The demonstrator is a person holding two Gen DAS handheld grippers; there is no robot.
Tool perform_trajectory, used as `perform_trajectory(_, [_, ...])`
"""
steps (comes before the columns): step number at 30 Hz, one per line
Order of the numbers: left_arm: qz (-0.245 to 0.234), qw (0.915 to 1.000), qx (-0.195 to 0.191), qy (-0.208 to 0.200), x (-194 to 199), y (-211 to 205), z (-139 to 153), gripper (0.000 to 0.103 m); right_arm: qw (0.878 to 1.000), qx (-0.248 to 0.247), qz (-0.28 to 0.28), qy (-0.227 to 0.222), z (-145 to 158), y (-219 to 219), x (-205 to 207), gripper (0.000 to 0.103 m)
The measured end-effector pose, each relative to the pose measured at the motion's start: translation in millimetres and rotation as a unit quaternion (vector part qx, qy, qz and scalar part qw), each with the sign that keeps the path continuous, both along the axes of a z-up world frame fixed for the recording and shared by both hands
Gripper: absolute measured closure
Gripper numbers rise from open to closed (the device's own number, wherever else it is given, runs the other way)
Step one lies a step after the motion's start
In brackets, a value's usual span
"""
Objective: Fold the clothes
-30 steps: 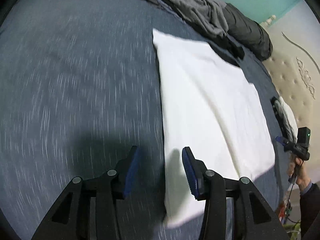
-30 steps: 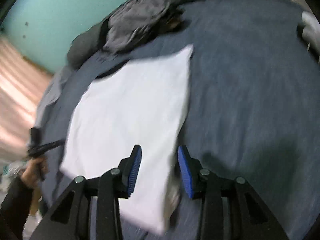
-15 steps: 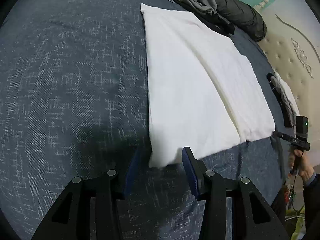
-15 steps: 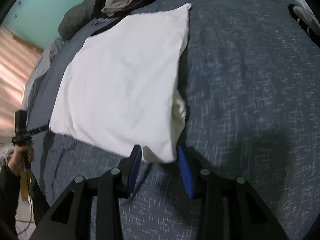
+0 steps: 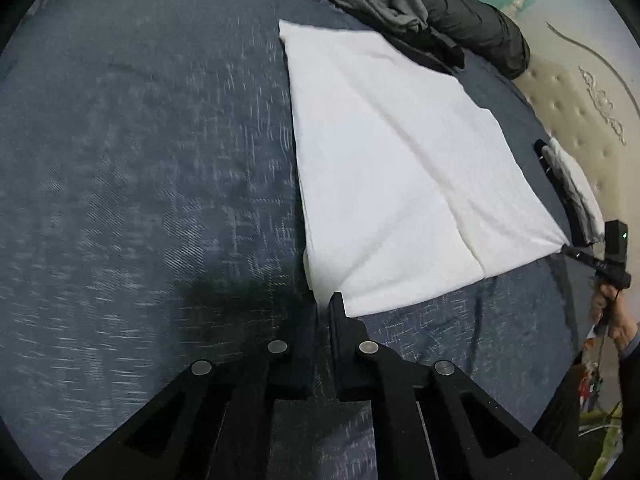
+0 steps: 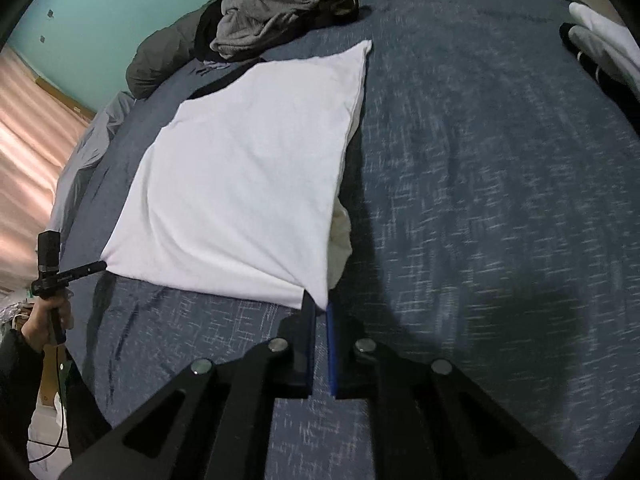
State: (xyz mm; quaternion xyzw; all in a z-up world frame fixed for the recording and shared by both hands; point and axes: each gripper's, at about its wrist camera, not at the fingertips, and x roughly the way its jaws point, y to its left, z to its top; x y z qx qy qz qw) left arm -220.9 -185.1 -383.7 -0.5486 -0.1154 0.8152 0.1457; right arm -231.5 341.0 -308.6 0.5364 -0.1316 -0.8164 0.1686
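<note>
The left claw [image 5: 323,304] is clamped on the near corner of a white folded garment [image 5: 392,168], its two black fingers pressed together with a pinch of white cloth between the tips. The right claw [image 6: 319,304] is clamped the same way on the other near corner of the same garment [image 6: 248,184], its blue-padded fingers closed on the cloth.

The garment lies spread flat on a bed covered with a dark blue, white-flecked bedspread [image 5: 140,160]. It forms a rough rectangle, with a long crease running down it in the left wrist view. At the right claw's corner a lower layer of cloth bulges out from under the top layer.

Each wrist view shows the opposite claw at the far near corner, held by a person's hand [image 5: 610,312].

Beyond the garment, at the far edge of the bed, sits a heap of crumpled grey clothes [image 6: 276,4] on a dark rolled quilt [image 5: 476,28]. A cream tufted headboard [image 5: 580,108] stands to one side, with a small stack of folded clothes [image 5: 572,184] near it. The wall behind is teal.
</note>
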Motion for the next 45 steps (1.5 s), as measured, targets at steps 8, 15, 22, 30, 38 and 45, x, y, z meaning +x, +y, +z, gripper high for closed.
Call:
perform_trajectory(8, [0.007,0.9998,-0.003,-0.018,11.5,-14.3,-14.2,0.097,1.000,0.000,-0.011,-0.016,-11.2,21.2,3.2,0.099])
perform_trajectory(15, [-0.009,0.9997,0.002,-0.023,1.7,-4.1,-16.4,0.097,0.999,-0.016,-0.017,-0.032,-39.2,27.3,3.8,0.099])
perform_trajectory(22, [0.001,0.9994,0.015,-0.031,0.3,1.4,-22.2,0.094,0.999,-0.008,-0.011,-0.047,-44.8,19.9,2.9,0.094])
perform_trajectory(30, [0.056,0.9982,0.018,-0.008,-6.3,-24.3,5.9,0.069,0.998,-0.002,-0.053,-0.031,-22.4,45.6,1.6,0.062])
perform_trajectory(38, [0.097,0.9938,0.045,0.031,-71.3,-48.1,28.3,0.069,0.993,-0.026,-0.112,0.006,0.6,61.6,-58.8,0.056])
perform_trajectory(45, [0.077,0.9949,0.051,0.040,-178.2,-18.4,26.9,0.069,0.996,-0.006,-0.086,0.000,-15.0,29.0,-151.0,0.053])
